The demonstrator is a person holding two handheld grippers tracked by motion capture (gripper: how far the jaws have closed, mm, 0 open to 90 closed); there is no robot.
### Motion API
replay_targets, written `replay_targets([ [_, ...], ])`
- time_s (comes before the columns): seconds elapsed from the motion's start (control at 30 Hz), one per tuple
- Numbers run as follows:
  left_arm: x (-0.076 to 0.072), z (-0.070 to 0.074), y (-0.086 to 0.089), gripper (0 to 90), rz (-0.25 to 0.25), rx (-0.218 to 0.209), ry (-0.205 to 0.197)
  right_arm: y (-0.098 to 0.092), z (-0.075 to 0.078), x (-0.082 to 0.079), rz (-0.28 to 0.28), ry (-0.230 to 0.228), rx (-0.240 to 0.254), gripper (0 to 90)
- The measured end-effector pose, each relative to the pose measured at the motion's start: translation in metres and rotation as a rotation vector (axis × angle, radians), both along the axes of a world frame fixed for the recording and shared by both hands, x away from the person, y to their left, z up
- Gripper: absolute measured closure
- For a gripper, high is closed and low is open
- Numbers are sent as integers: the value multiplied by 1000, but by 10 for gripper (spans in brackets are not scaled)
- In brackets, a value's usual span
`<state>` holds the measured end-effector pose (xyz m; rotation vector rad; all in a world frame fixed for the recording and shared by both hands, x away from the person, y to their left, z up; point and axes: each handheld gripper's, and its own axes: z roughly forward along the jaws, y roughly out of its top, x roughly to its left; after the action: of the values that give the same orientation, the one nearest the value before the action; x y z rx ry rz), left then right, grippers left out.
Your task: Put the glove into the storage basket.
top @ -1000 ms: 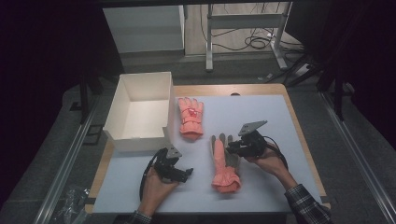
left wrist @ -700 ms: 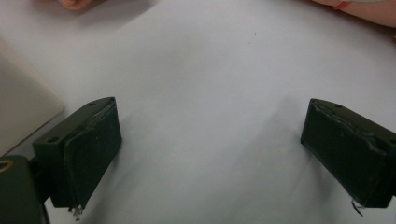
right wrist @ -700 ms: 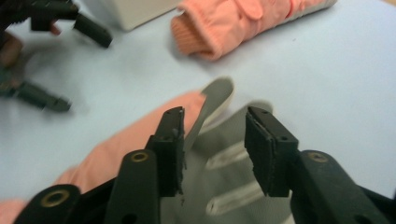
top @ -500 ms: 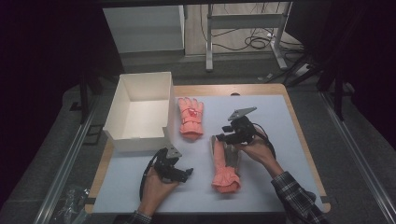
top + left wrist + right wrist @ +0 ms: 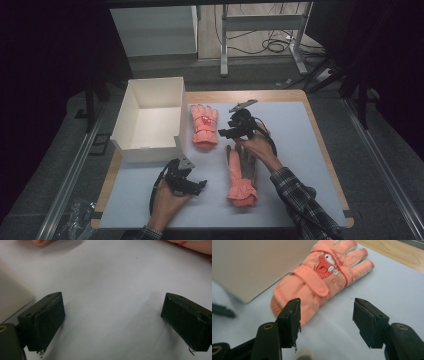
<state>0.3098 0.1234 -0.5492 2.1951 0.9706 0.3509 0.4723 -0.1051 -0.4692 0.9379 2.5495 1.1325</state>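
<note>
Left tongs (image 5: pixel 192 186): rest low at the near left of the table, held in the person's left hand; the jaws stand wide apart with nothing between them, and in the left gripper view only bare white table surface (image 5: pixel 112 290) lies between the two black pads.
Right tongs (image 5: pixel 223 133): held in the person's right hand above the middle of the table, between the two gloves; the jaws have just been opening and now stand well apart, with nothing gripped.
Far glove, salmon-orange padded winter glove with a red cartoon patch (image 5: pixel 204 125): lies flat on the table just beside the box, fingers pointing away from the person, cuff toward the near side. In the right gripper view (image 5: pixel 322 282) it lies ahead of the open jaws, its cuff end close behind the left jaw, not clamped.
Near glove, salmon-orange winter glove with grey palm and fingers (image 5: pixel 241 175): lies flat, nearer the person, cuff toward the near edge; the right hand and wrist pass over its finger end.
Box, open white rectangular cardboard box (image 5: pixel 150 120): stands at the far left of the table, empty inside.
Table, wood-edged with a white mat (image 5: pixel 310 140): carries gloves and box.
</note>
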Motion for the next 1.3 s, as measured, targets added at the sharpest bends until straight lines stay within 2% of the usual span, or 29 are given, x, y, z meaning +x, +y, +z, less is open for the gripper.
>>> replay_targets([
  [0.1, 0, 0, 0, 51, 0, 0, 0, 5, -1, 8, -7, 15, 1, 400],
  [0.2, 0, 0, 0, 51, 2, -3, 2, 14, -3, 16, -12, 2, -22, 435],
  [0.4, 0, 0, 0, 51, 2, -3, 2, 34, -5, 30, 6, -15, -6, 476],
  [0.47, 0, 0, 0, 51, 3, -6, 2, 47, -8, 37, 7, -22, -30, 490],
  [0.73, 0, 0, 0, 51, 3, -5, 2, 72, -17, 55, -20, -6, -31, 470],
  [0.83, 0, 0, 0, 51, 3, -5, 2, 81, -25, 61, -33, 9, -60, 418],
  [0.93, 0, 0, 0, 51, 3, -5, 2, 85, -34, 66, -45, 33, -84, 418],
  [1.0, 0, 0, 0, 51, 3, -5, 2, 86, -38, 68, -41, 46, -91, 479],
  [1.03, 0, 0, 0, 51, 3, -5, 2, 85, -39, 69, -33, 64, -79, 523],
  [1.13, 0, 0, 0, 51, 3, -5, 2, 82, -40, 69, -36, 102, -48, 699],
  [1.2, 0, 0, 0, 51, 3, -5, 2, 82, -40, 67, -38, 93, -48, 785],
  [1.3, 0, 0, 0, 51, 3, -5, 2, 81, -36, 64, -43, 84, -55, 845],
])
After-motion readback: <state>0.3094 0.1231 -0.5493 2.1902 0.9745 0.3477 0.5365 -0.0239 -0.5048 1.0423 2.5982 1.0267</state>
